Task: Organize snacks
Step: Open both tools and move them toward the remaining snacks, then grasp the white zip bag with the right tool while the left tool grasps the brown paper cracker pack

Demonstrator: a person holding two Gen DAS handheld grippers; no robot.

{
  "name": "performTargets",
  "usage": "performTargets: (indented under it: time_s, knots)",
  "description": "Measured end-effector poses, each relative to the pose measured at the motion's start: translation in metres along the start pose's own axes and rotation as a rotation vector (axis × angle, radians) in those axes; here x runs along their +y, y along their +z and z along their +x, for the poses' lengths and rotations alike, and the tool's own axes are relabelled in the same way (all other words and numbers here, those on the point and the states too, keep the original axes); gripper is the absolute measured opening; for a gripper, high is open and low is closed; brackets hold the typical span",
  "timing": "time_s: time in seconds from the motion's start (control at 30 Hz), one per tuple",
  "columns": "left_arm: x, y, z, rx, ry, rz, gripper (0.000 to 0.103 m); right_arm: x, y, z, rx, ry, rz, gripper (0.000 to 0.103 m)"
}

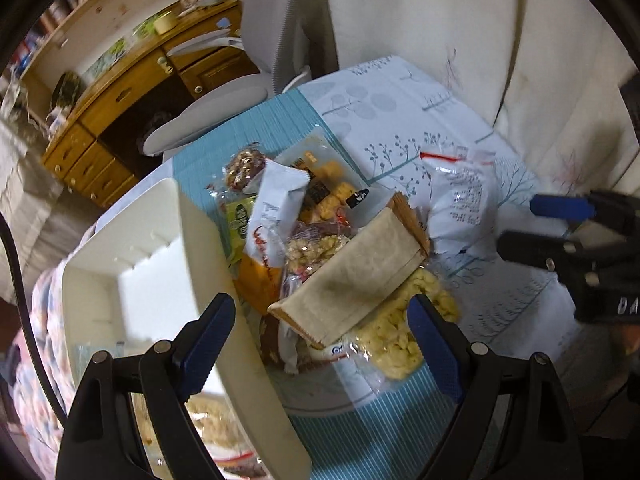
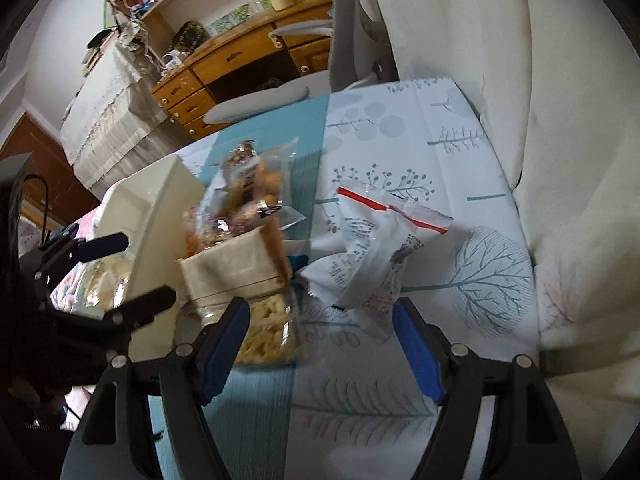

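Below, both wide claws (image 1: 324,344) (image 2: 320,344) over snack packets (image 1: 352,280).

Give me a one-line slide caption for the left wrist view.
Open left gripper above a beige packet atop piled snacks beside a white bin.

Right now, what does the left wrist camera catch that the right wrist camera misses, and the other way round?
Only the left wrist view shows the green-labelled snack packet and the inside of the cream plastic bin. Only the right wrist view shows the lace-covered furniture beside the desk. Both share the beige paper packet, the white printed bag with a red strip, and the tree-patterned tablecloth.
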State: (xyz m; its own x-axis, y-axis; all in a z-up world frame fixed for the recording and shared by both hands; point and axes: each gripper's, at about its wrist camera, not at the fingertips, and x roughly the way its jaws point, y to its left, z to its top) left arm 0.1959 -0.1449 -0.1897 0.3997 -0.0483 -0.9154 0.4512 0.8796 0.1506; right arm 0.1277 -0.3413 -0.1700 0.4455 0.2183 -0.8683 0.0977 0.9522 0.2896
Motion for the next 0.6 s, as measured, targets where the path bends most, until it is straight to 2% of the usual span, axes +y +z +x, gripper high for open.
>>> performTargets:
  time_s: [0.37, 0.5, 0.6]
  knots:
    - [-0.036, -0.007, 0.042, -0.003, 0.100, 0.176, 0.087, -0.023, 0.009, 0.041, 0.031, 0.026, 0.081, 0.074]
    - [-0.044, -0.007, 0.054, 0.006, 0.121, 0.216, 0.087, -0.032, 0.010, 0.050, 0.047, 0.039, 0.121, 0.065]
    - [-0.046, -0.004, 0.057, -0.011, 0.120, 0.209, 0.087, -0.037, 0.011, 0.053, 0.048, 0.046, 0.134, 0.061]
